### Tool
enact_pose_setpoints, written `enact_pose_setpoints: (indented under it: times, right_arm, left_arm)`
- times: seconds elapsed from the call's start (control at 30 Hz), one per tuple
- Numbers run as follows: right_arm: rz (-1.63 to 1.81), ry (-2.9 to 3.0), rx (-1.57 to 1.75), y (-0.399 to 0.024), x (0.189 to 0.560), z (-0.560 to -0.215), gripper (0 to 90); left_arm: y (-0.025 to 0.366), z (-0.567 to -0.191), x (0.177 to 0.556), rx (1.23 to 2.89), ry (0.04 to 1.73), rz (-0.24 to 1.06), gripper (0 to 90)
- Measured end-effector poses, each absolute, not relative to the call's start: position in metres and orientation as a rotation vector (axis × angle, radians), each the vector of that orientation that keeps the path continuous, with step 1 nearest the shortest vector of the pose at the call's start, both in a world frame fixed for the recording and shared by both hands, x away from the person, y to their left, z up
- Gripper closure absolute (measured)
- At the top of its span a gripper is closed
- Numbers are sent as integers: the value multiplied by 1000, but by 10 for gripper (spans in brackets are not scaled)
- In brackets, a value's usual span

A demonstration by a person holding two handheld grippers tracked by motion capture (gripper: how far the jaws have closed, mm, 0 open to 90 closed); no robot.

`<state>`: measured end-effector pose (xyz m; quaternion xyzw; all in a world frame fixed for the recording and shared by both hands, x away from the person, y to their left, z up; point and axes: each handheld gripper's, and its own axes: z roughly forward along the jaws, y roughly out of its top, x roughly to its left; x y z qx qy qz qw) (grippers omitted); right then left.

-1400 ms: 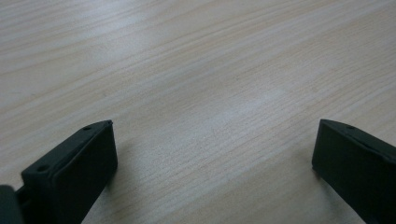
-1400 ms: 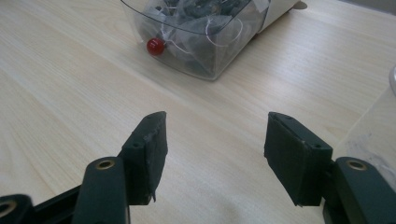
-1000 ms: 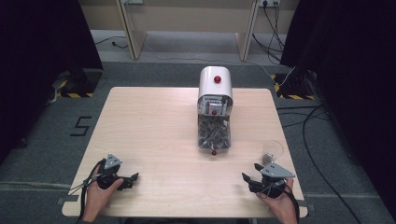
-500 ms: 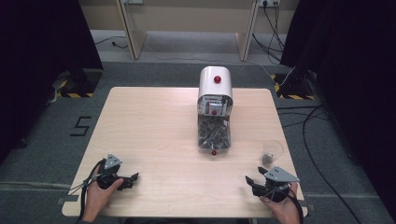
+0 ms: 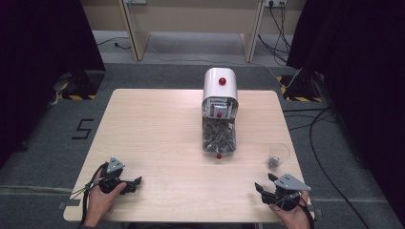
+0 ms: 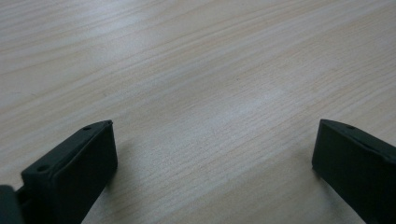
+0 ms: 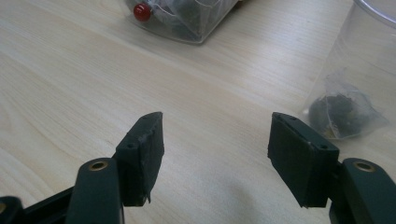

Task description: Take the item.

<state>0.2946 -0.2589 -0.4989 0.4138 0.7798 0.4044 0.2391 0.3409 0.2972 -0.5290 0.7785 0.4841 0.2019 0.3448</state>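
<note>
The clear cup is standing just ahead of the right gripper, whose jaws are gaping empty; the left gripper, also open, is sitting well apart.

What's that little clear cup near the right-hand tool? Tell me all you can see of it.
The clear plastic cup stands upright near the right edge of the wooden table, just beyond the right gripper and apart from it. It looks thin-walled and see-through, with an open top. Inside, at the bottom, lies a small translucent packet with something dark in it, seen close in the right gripper view. Nothing but the table touches the cup.
</note>
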Motion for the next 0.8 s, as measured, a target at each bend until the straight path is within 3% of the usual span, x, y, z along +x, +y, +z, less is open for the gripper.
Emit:
enact_pose_setpoints:
  times: [0.8]
  right_arm:
    - [1084, 2088, 1198, -274, 277, -509, 294]
  left_arm:
    - [297, -529, 341, 2021, 1257, 524, 0]
